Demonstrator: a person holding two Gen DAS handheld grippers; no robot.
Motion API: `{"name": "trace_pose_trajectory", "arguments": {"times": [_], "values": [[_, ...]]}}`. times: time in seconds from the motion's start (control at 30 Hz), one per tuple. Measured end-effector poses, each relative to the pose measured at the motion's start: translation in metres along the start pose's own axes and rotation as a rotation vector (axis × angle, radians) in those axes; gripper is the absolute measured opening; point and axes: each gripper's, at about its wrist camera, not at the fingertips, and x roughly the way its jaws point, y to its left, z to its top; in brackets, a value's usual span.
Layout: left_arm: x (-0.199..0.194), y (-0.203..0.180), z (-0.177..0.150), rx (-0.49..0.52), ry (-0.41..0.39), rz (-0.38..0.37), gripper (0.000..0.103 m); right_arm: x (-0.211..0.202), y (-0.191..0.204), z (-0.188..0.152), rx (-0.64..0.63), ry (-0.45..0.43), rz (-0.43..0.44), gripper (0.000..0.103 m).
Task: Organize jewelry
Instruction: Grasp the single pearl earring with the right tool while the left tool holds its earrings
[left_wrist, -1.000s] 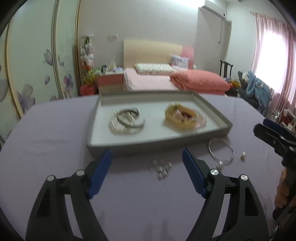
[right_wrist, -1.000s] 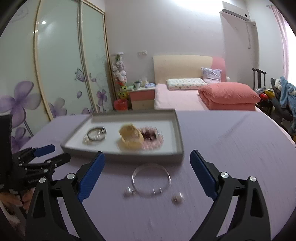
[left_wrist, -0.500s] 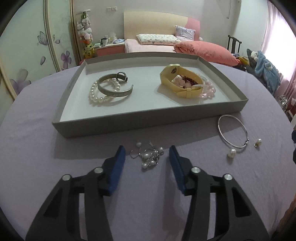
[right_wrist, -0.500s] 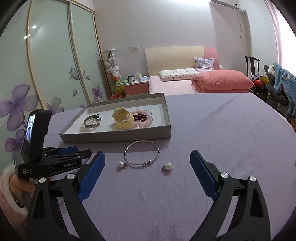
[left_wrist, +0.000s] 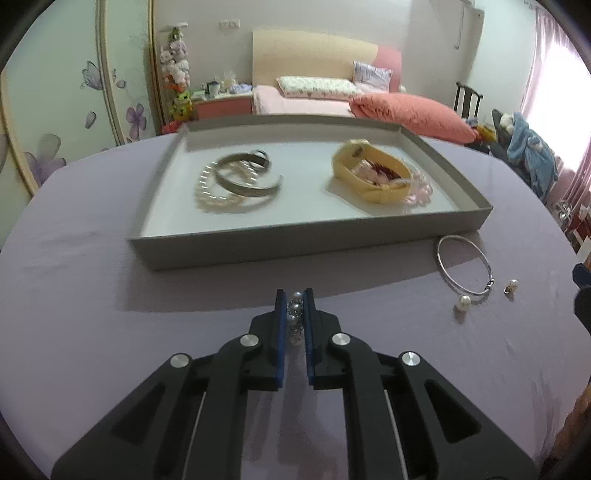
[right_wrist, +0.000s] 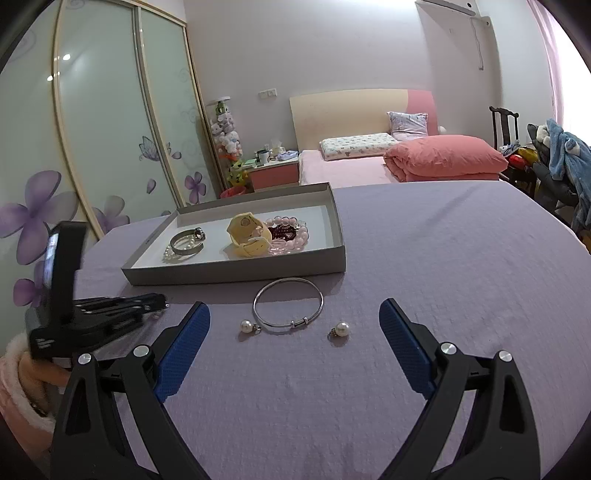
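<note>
Left wrist view: the left gripper (left_wrist: 294, 308) is clamped on a small silver-and-pearl cluster piece (left_wrist: 294, 314), just before the near wall of the shallow grey cardboard tray (left_wrist: 280, 247); inside lie a silver cuff with pearl strand (left_wrist: 242, 181) and a yellow band with pink beads (left_wrist: 380, 177). Right wrist view: the right gripper (right_wrist: 293, 345) hangs with fingers wide apart over the lilac tablecloth (right_wrist: 443, 258); a thin silver bangle (right_wrist: 288, 302) and two loose pearl earrings (right_wrist: 341, 328) are not yet trayed, near the tray's front edge.

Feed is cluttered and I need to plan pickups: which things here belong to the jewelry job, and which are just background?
Job: pearl cluster in left gripper; silver bangle; two loose pearls; grey tray; right gripper.

Background: bed; pink quilt; wardrobe doors.
</note>
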Motion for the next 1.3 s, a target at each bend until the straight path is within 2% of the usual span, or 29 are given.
{"name": "trace_pose_trajectory", "arguments": {"times": [0.27, 0.43, 0.53, 0.63, 0.7, 0.77, 0.97, 1.1, 1.23, 1.3], "values": [[-0.042, 0.051, -0.016, -0.08, -0.096, 0.011, 0.01, 0.003, 0.005, -0.001, -0.018, 0.013, 0.002, 0.093], [-0.054, 0.078, -0.024, -0.135, -0.114, 0.018, 0.01, 0.008, 0.007, -0.004, -0.031, 0.042, -0.014, 0.092], [-0.057, 0.087, -0.027, -0.159, -0.12, 0.015, 0.01, 0.016, 0.005, -0.006, -0.026, 0.077, -0.03, 0.088], [-0.058, 0.09, -0.029, -0.171, -0.124, 0.009, 0.01, 0.027, 0.0, -0.007, -0.012, 0.12, -0.061, 0.079], [-0.058, 0.091, -0.028, -0.174, -0.124, 0.005, 0.01, 0.038, -0.007, -0.007, 0.015, 0.172, -0.071, 0.067], [-0.058, 0.091, -0.029, -0.175, -0.123, 0.001, 0.01, 0.045, -0.011, -0.008, 0.029, 0.206, -0.091, 0.061], [-0.057, 0.091, -0.029, -0.176, -0.124, -0.004, 0.01, 0.061, -0.019, -0.009, 0.045, 0.289, -0.142, 0.048], [-0.057, 0.091, -0.029, -0.175, -0.121, -0.005, 0.01, 0.063, -0.018, -0.007, 0.027, 0.292, -0.16, 0.038], [-0.057, 0.091, -0.029, -0.175, -0.121, -0.006, 0.01, 0.066, -0.02, -0.006, 0.027, 0.293, -0.166, 0.034], [-0.057, 0.091, -0.029, -0.176, -0.12, -0.006, 0.01, 0.066, -0.021, -0.005, 0.03, 0.293, -0.175, 0.025]]}}
